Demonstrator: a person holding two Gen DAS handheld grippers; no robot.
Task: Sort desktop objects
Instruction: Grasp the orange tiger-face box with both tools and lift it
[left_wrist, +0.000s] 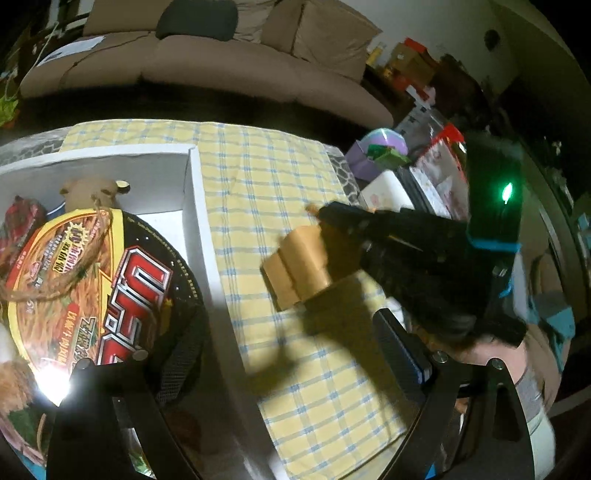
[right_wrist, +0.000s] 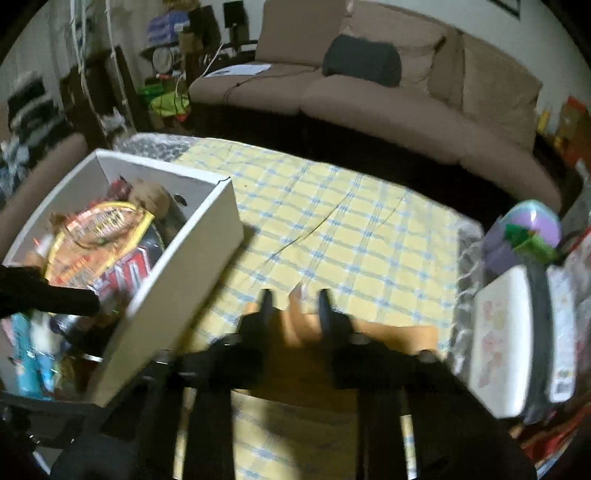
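At the far left, inside the white box (left_wrist: 192, 192), a noodle bowl (left_wrist: 92, 288), with a plush toy (left_wrist: 92, 188) behind it. Over the bowl and the box wall, the left gripper (left_wrist: 255, 350), jaws wide apart, nothing between. On the yellow checked cloth (left_wrist: 277, 177), right of the box and apart from it, the tan block (left_wrist: 295, 266). Over the block, the right gripper (right_wrist: 295, 301), jaws drawn close together; hold on the block unclear in the blur.

Dim room, glare hotspot on the noodle bowl (left_wrist: 92, 280), hard shadows, motion blur, dark fisheye corners
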